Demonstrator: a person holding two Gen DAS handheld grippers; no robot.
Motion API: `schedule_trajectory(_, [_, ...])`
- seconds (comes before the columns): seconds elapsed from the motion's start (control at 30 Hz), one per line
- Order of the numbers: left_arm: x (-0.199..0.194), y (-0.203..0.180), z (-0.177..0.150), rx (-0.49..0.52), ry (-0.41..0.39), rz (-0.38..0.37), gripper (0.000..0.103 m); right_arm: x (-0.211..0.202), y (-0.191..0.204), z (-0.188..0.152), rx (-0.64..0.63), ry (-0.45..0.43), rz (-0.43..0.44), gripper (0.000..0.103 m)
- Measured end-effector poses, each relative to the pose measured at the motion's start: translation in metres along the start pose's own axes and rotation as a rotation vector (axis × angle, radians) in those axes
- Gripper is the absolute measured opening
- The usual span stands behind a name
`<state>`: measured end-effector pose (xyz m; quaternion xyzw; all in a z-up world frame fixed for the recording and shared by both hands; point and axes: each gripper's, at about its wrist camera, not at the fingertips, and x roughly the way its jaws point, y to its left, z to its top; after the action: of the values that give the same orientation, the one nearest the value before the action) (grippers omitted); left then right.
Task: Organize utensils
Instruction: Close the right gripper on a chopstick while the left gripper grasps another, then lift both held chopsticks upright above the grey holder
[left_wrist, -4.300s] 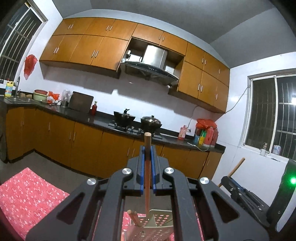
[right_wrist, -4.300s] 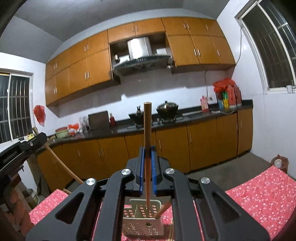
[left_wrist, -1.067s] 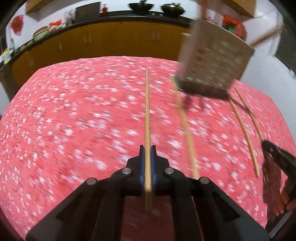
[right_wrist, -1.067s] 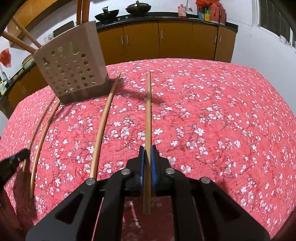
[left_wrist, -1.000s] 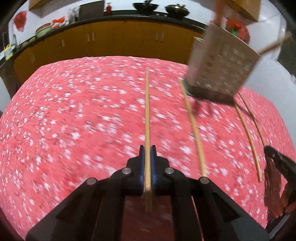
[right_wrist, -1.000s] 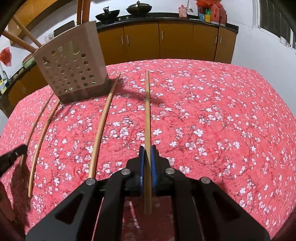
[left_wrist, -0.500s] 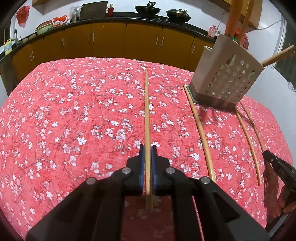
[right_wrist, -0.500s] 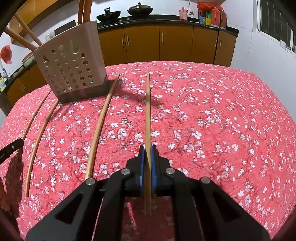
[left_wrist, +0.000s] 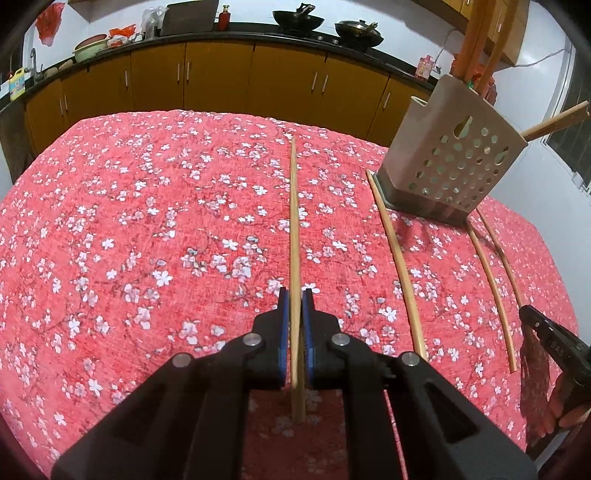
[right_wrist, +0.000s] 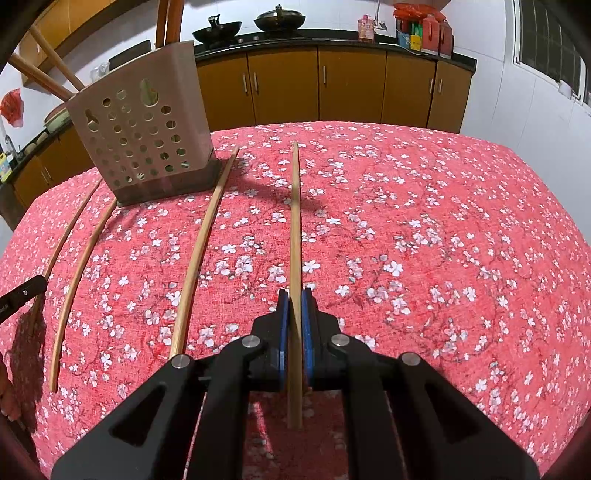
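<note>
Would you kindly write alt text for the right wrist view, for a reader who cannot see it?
The right hand-held gripper is shut on a wooden chopstick above a red floral tablecloth. To its left, three more chopsticks lie near a perforated beige utensil holder; kitchen cabinets stand behind.

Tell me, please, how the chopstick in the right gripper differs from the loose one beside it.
The held chopstick is clamped in the shut jaws of the right gripper; the loose chopstick lies free on the cloth. The held chopstick's far end stops on open cloth; the loose chopstick's reaches the base of the utensil holder. Both are plain wooden sticks pointing away.
</note>
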<state>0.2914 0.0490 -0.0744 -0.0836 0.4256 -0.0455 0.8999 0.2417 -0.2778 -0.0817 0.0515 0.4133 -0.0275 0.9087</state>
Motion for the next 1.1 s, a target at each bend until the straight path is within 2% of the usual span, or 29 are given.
schedule_trajectory(0.17, [-0.001, 0.0, 0.0, -0.002, 0.0, 0.0, 0.01, 0.0, 0.001, 0.001, 0.001, 0.0, 0.002, 0.008])
schedule_trajectory(0.3, [-0.004, -0.014, -0.005, 0.07, 0.004, 0.062, 0.011, -0.001, 0.002, 0.0, -0.009, 0.003, -0.001, 0.008])
schedule_trajectory(0.47, [-0.009, -0.016, -0.011, 0.087, 0.007, 0.062, 0.012, -0.003, 0.002, -0.002, -0.011, 0.002, 0.008, 0.008])
schedule_trajectory(0.67, [-0.009, -0.019, -0.011, 0.113, 0.014, 0.081, 0.008, -0.004, 0.0, 0.0, -0.003, 0.006, 0.023, 0.008])
schedule_trajectory(0.73, [-0.01, -0.017, -0.01, 0.106, 0.029, 0.075, 0.008, -0.012, -0.003, 0.001, 0.005, -0.015, 0.034, 0.008])
schedule_trajectory(0.83, [-0.023, -0.014, -0.007, 0.107, 0.009, 0.077, 0.008, -0.032, -0.006, 0.006, 0.008, -0.075, 0.04, 0.008])
schedule_trajectory(1.1, [-0.078, -0.015, 0.014, 0.109, -0.128, 0.05, 0.008, -0.078, -0.016, 0.026, 0.025, -0.226, 0.032, 0.008])
